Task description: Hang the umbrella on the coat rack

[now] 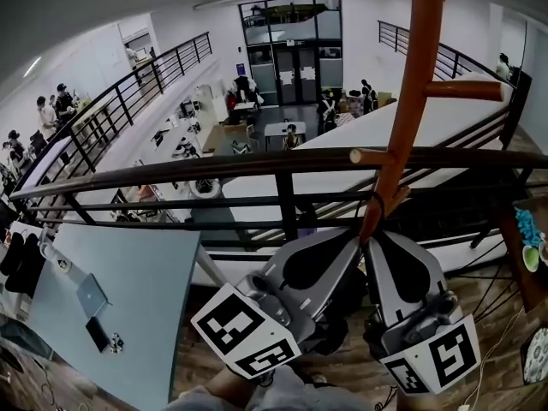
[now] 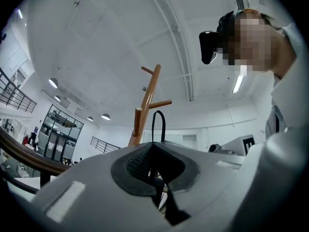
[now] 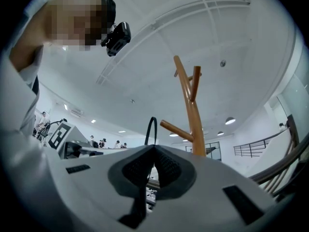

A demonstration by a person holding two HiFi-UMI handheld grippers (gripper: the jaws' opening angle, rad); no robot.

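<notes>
The coat rack (image 1: 411,84) is an orange-brown wooden pole with short pegs, standing right in front of me by the railing. Both grippers point up at its lower part, side by side. My left gripper (image 1: 353,240) and right gripper (image 1: 374,240) are each shut on the umbrella's thin black strap loop (image 1: 375,202). The loop rises from the jaws next to a low peg (image 1: 396,199). It also shows in the left gripper view as strap loop (image 2: 158,124) beside the rack (image 2: 147,105), and in the right gripper view as strap loop (image 3: 149,129) left of the rack (image 3: 190,105). The umbrella's body is hidden under the grippers.
A black railing (image 1: 257,165) runs across just behind the rack, with a drop to a lower floor beyond. A light blue table (image 1: 145,264) holding a laptop (image 1: 90,296) stands at the left. A wooden shelf edge (image 1: 514,238) is at the right.
</notes>
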